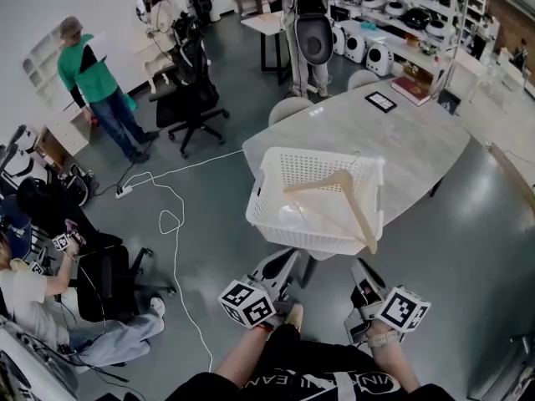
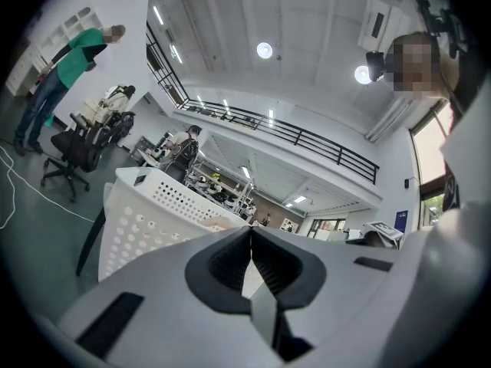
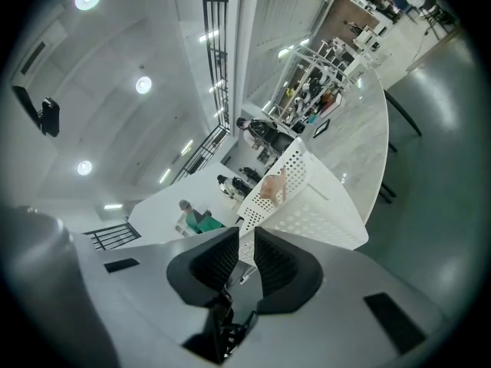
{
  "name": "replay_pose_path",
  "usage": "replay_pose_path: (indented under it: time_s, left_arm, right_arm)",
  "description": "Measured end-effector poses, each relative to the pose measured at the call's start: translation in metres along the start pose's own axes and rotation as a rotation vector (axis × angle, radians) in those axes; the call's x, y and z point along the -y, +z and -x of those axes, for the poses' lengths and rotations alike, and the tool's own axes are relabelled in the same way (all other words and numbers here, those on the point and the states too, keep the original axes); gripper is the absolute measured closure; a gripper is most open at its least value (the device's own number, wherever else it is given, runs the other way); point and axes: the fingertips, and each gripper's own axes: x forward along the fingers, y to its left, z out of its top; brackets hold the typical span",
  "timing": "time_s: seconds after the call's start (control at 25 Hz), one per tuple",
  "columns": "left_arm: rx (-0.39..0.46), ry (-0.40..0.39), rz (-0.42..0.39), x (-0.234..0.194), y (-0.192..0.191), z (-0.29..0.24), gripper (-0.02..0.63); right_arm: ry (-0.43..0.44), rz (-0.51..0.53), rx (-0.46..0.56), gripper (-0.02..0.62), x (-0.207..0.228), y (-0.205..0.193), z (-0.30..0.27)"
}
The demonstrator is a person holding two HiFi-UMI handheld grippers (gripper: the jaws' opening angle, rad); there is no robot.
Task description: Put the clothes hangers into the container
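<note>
A white perforated basket [image 1: 276,211] stands at the near edge of a pale oval table [image 1: 418,149]. One wooden clothes hanger [image 1: 338,190] lies inside it, one arm sticking out over the near right rim. Both grippers hang low, in front of the basket and close to the person's lap. My left gripper [image 1: 288,257] [image 2: 251,232] has its jaws meeting at the tips with nothing between them. On my right gripper [image 1: 361,267] [image 3: 247,240] only a thin slit shows between the jaws, which hold nothing. Each gripper view looks up at the basket [image 2: 146,205] [image 3: 307,198], with the hanger [image 3: 272,186] showing through the holes.
A white cable [image 1: 171,224] loops over the grey floor left of the table. Black office chairs [image 1: 188,98] stand further back, near a person in a green top [image 1: 88,73]. Another person sits at far left [image 1: 33,299]. A tablet [image 1: 380,101] lies on the table's far side.
</note>
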Motion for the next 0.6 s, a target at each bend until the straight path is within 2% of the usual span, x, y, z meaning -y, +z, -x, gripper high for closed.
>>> replay_pose_path:
  time_s: [0.4,0.6]
  left_arm:
    - [0.005,0.009,-0.002,0.007,-0.003,0.014,0.597]
    - [0.008,0.010,-0.003,0.017,-0.010,0.022,0.597]
  right_arm:
    - [0.040,0.023,-0.046,0.525,-0.012,-0.018,0.005]
    - [0.084,0.083,-0.065,0.525,-0.019,-0.030,0.010]
